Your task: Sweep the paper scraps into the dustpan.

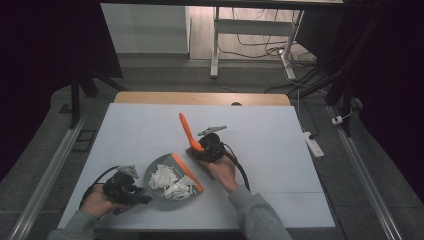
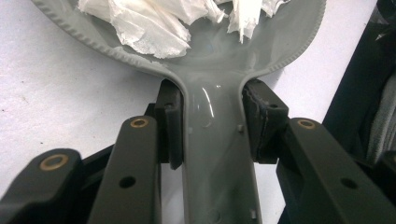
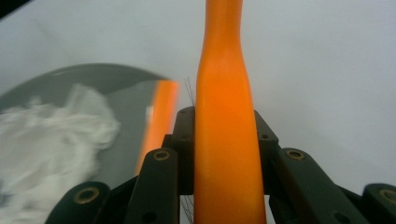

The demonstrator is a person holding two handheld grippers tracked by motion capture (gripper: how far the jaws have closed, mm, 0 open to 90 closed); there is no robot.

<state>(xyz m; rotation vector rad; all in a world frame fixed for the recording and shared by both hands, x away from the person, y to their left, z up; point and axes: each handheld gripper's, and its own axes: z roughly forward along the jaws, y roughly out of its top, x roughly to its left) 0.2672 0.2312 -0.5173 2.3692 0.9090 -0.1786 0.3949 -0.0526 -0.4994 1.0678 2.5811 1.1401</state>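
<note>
Nearest the camera in the left gripper view, the grey handle of the dustpan (image 2: pixel 217 154) is seen clamped between the two black jaws, pads pressed on both sides of its neck. The left gripper (image 1: pixel 131 192) is thus clenched on the dustpan handle, low at the near left of the table (image 1: pixel 260 125) in the high view. The grey pan (image 1: pixel 157 192) is laid flat just ahead and to the right of that gripper, its orange lip (image 1: pixel 187 171) on the far side from the jaws. White shredded paper (image 1: pixel 172 182) is heaped inside the pan, just beyond the jaws in the left gripper view (image 2: pixel 149 25).

The right gripper (image 1: pixel 202 147) is closed on the orange brush (image 1: pixel 189 132), whose handle is gripped between both pads in the right gripper view (image 3: pixel 226 140) and is run straight up past the jaws. In the high view the handle is tilted up and away from the gripper, toward the far side of the table. The brush is held just beside the orange lip, to the right of the pan; contact with the lip cannot be told. The pan and paper are seen blurred to the left of the right jaws.
</note>
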